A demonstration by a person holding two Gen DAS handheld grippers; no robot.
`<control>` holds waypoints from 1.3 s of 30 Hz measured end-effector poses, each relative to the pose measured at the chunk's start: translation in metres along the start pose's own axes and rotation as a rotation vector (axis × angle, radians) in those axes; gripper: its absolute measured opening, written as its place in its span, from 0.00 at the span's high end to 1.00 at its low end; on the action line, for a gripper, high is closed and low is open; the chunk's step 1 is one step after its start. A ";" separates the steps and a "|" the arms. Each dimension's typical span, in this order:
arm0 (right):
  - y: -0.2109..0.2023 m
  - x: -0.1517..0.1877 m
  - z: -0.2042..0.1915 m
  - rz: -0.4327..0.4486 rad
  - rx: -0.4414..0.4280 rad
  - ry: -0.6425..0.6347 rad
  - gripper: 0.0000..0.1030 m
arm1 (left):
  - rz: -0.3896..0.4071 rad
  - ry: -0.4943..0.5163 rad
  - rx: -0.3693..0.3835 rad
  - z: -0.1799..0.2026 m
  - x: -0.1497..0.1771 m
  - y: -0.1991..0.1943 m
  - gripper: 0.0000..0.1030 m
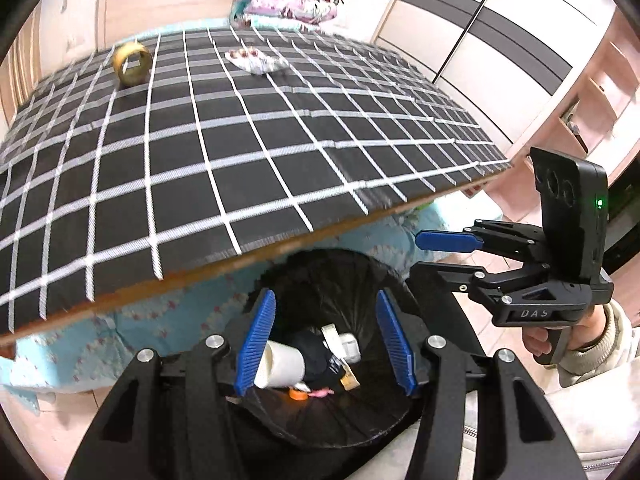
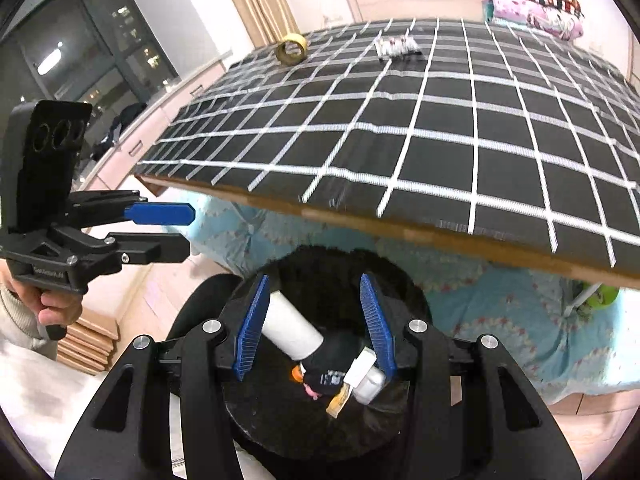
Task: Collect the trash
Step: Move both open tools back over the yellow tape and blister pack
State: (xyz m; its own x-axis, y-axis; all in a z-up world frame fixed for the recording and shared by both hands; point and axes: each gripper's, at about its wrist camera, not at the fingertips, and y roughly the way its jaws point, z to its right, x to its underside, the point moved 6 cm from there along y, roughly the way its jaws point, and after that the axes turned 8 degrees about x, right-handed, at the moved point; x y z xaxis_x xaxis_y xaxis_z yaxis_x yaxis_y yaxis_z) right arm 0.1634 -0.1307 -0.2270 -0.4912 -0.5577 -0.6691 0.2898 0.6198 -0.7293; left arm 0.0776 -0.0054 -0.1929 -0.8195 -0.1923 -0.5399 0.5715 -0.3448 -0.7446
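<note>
Left wrist view: the left tongs [image 1: 326, 342] hang released, holding nothing, over a black-lined trash bin [image 1: 360, 420] containing a white cup [image 1: 282, 364] and scraps. The right tongs [image 2: 316, 324] are likewise spread and empty above it. On the checked desk [image 1: 240, 140] lie a tape roll [image 1: 132, 63] and a wrapper [image 1: 256, 60].

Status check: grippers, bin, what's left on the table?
Left gripper and right gripper open, empty, over trash bin. Tape roll and wrapper remain on table. Nothing blocking.
</note>
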 end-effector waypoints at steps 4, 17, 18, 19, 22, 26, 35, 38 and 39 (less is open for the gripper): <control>-0.009 -0.018 0.002 0.035 0.009 -0.015 0.55 | 0.047 0.042 -0.027 0.000 -0.015 -0.016 0.51; -0.017 -0.076 0.007 0.118 0.046 -0.053 0.55 | 0.153 0.046 -0.107 -0.037 -0.067 -0.053 0.51; -0.017 -0.080 0.006 0.122 0.048 -0.057 0.55 | 0.163 0.046 -0.112 -0.041 -0.073 -0.055 0.51; -0.016 -0.084 0.006 0.126 0.051 -0.063 0.55 | 0.173 0.047 -0.110 -0.043 -0.075 -0.058 0.51; -0.014 -0.097 0.008 0.141 0.070 -0.079 0.55 | 0.209 0.033 -0.109 -0.051 -0.088 -0.066 0.43; -0.007 -0.119 0.013 0.155 0.083 -0.088 0.54 | 0.244 0.040 -0.117 -0.062 -0.108 -0.071 0.38; 0.014 -0.161 0.026 0.191 0.129 -0.094 0.39 | 0.216 -0.039 -0.189 -0.112 -0.147 -0.053 0.38; 0.022 -0.172 0.031 0.191 0.137 -0.086 0.35 | 0.220 -0.074 -0.202 -0.129 -0.160 -0.048 0.38; 0.027 -0.176 0.032 0.189 0.142 -0.088 0.35 | 0.228 -0.087 -0.218 -0.135 -0.164 -0.047 0.38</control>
State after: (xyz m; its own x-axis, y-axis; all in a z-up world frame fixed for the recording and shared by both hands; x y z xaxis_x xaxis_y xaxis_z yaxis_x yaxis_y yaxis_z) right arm 0.2842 -0.0338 -0.1332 -0.3462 -0.4889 -0.8007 0.4851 0.6372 -0.5988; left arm 0.1911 0.1667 -0.1218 -0.6648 -0.3229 -0.6736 0.7285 -0.0809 -0.6802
